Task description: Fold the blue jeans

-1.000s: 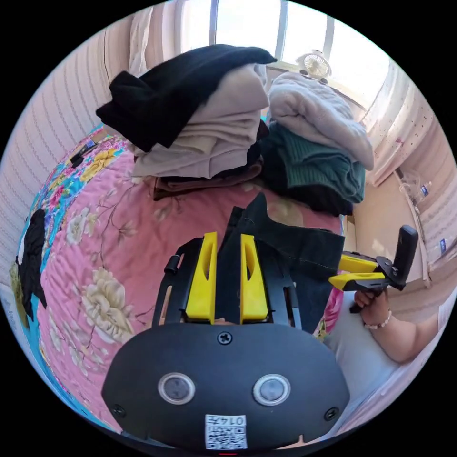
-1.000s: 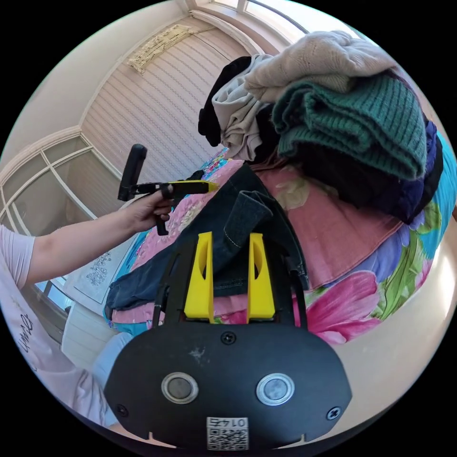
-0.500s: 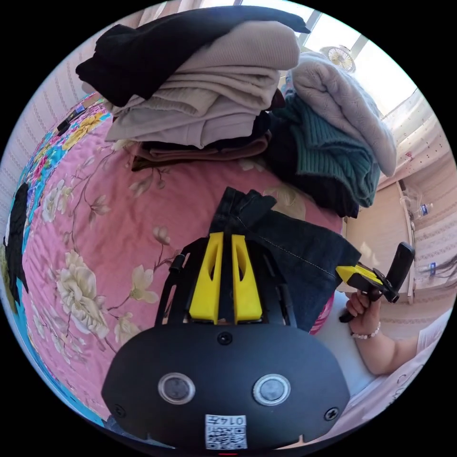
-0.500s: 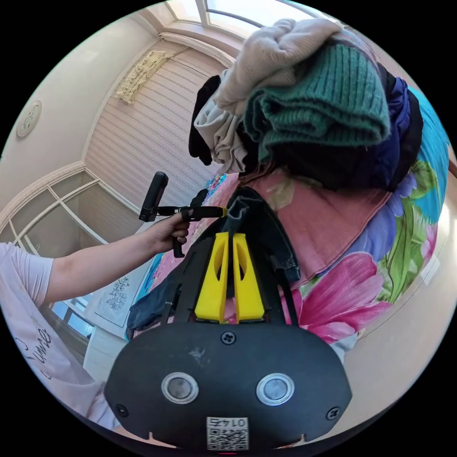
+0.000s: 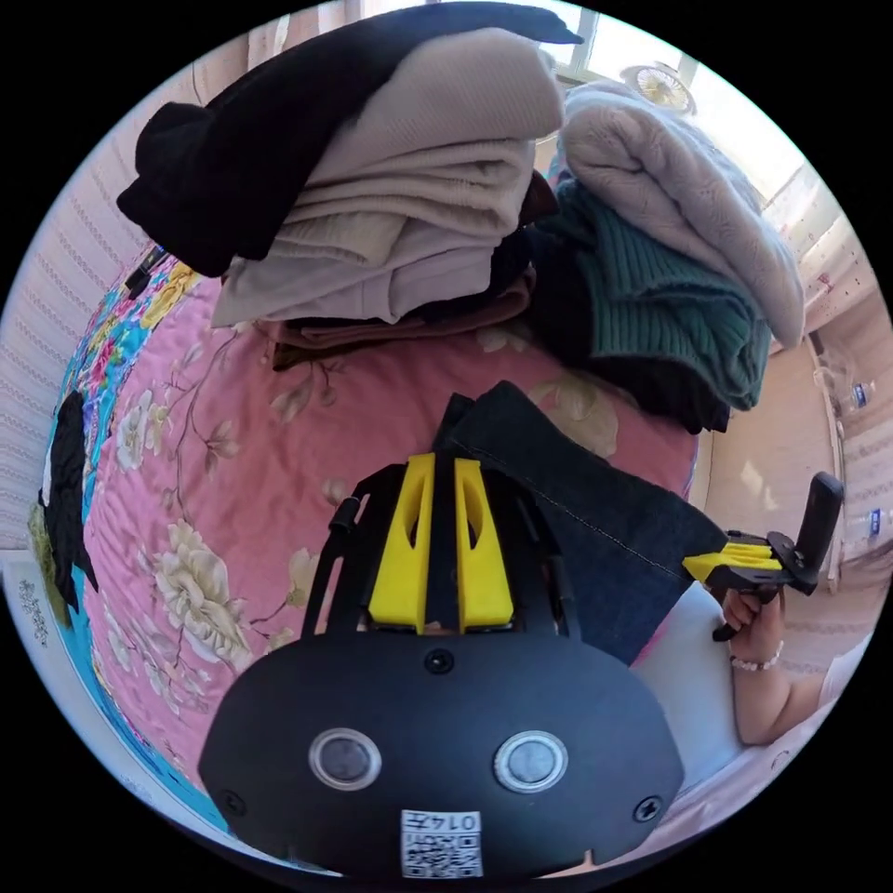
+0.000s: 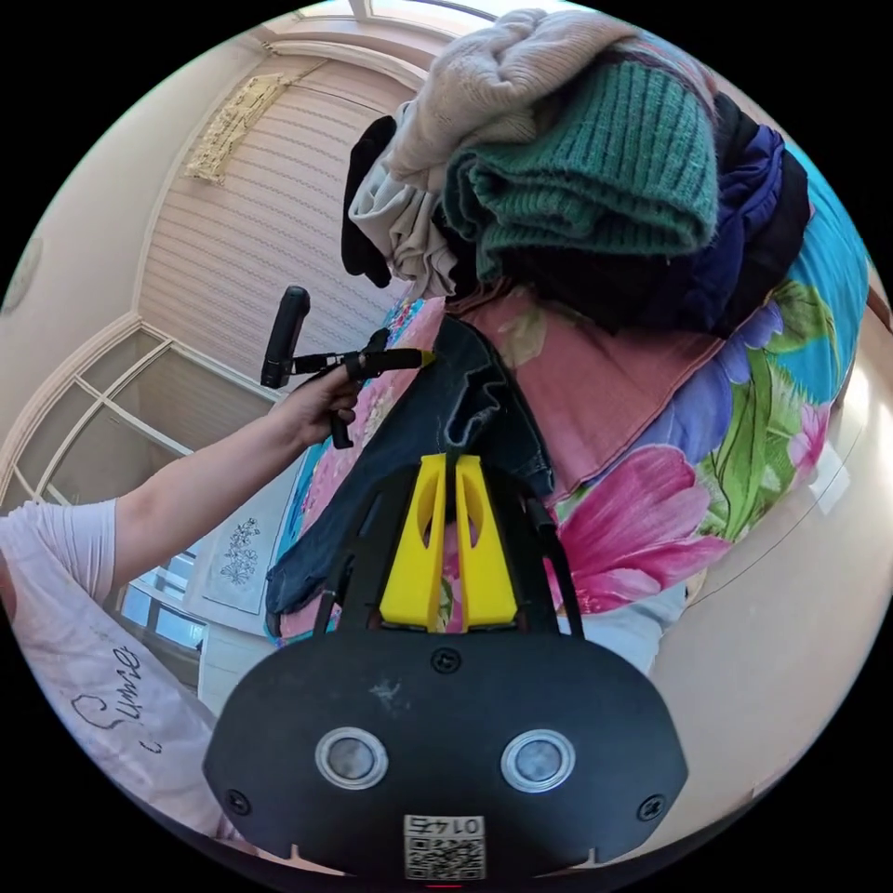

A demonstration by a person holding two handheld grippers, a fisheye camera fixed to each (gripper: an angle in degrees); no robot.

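Observation:
The dark blue jeans [image 5: 577, 502] lie across the pink flowered quilt [image 5: 233, 465], stretched between both grippers. My left gripper [image 5: 439, 462] is shut on one edge of the denim, its yellow jaws pressed close together with cloth between them. In the right gripper view, the jeans [image 6: 419, 437] run from the left gripper [image 6: 419, 357], held in a hand, down to my right gripper [image 6: 448, 462], which is shut on a bunched denim edge. The right gripper [image 5: 716, 563] also shows in the left gripper view, clamped on the far corner.
Two tall stacks of folded clothes stand on the bed just beyond the jeans: beige and black knits [image 5: 391, 214] and a green sweater under a grey one [image 5: 670, 279]. A black garment [image 5: 65, 493] lies at the quilt's left edge. The bed's side edge [image 6: 735, 502] drops to the floor.
Both grippers closed on the jeans between one second ago and half a second ago. Since then the denim has been drawn flatter and tauter between them, and both cameras shifted slightly.

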